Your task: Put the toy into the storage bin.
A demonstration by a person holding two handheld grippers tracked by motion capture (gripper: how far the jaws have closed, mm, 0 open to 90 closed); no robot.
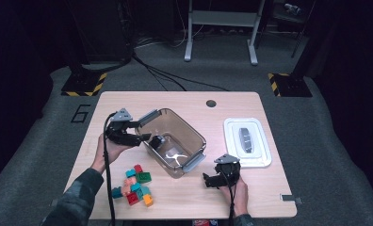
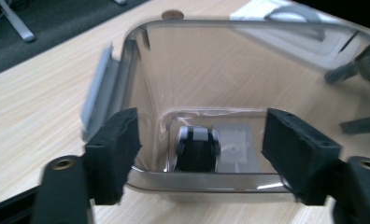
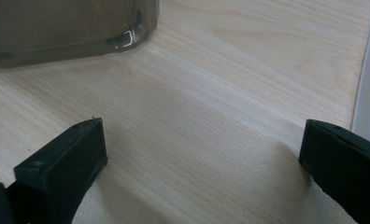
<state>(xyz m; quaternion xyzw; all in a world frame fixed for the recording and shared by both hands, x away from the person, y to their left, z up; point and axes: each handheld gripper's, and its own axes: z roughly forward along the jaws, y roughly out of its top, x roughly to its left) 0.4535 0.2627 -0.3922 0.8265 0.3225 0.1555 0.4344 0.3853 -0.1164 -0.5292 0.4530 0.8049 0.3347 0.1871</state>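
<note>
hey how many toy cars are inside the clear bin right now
1. A single toy car sits on the floor of the clear bin, near the end where the left claw hovers open. The tinted walls could hide something small.

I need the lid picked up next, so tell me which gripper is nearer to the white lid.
Right. The right gripper rests on the table just in front of the white lid, near its corner. The left gripper is at the brown container, across the table.
</note>
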